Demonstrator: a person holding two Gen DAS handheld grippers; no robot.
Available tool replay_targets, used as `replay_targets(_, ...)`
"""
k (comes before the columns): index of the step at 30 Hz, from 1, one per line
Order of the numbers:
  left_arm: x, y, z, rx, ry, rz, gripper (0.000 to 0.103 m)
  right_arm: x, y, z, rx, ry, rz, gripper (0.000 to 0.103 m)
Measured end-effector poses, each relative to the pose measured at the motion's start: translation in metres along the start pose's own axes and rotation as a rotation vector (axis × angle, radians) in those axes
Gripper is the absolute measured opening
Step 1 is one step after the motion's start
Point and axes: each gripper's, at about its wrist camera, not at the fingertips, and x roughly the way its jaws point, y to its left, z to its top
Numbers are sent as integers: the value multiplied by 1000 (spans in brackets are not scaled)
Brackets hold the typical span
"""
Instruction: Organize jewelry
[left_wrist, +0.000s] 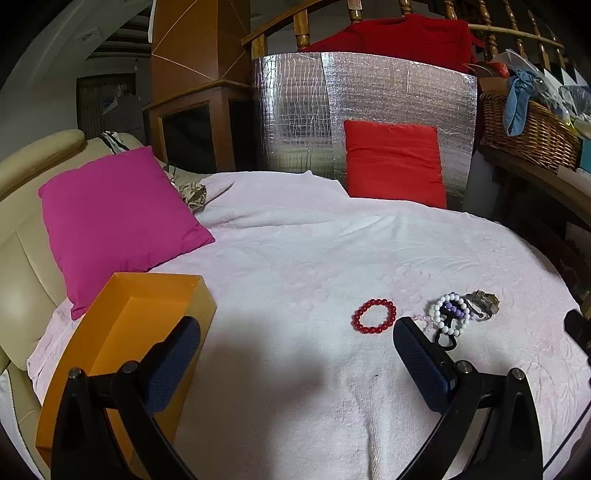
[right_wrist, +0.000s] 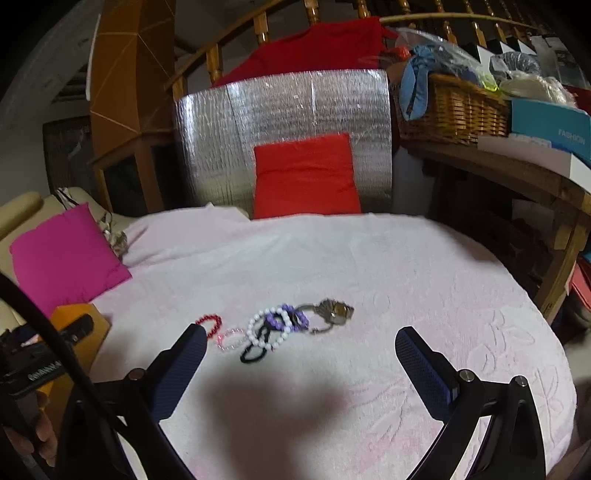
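A red bead bracelet (left_wrist: 374, 316) lies on the pale pink blanket (left_wrist: 295, 258), just ahead of my open left gripper (left_wrist: 297, 326). To its right sit a white bead bracelet (left_wrist: 451, 314), a purple one, a black hair tie (left_wrist: 446, 339) and a metal watch (left_wrist: 483, 302), all touching. An open orange box (left_wrist: 125, 332) stands at the left, partly behind my left finger. In the right wrist view the same cluster, white bracelet (right_wrist: 267, 328), watch (right_wrist: 337, 312), red bracelet (right_wrist: 210, 325), lies ahead of my open, empty right gripper (right_wrist: 301, 338). The orange box (right_wrist: 79, 332) shows at far left.
A magenta pillow (left_wrist: 118, 225) leans on the cream sofa at left. A red pillow (left_wrist: 395, 164) rests against a silver foil panel (left_wrist: 362, 110) at the back. A wicker basket (right_wrist: 454, 110) and boxes sit on a wooden shelf at right. A hand (right_wrist: 37, 432) holds the left tool.
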Motion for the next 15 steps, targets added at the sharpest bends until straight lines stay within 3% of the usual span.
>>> replay_targets(3,-1,0,1,-3,-3,-3,103,7,-1,-2,-1,41,4,103)
replay_targets(10,-3,-3,1,8,-11,-11,103,5,-1,-3,-12,28,1,103)
replay_targets(15,8,-5,-1,7,38,-37,103,13,-10,-3,27,69,1,103)
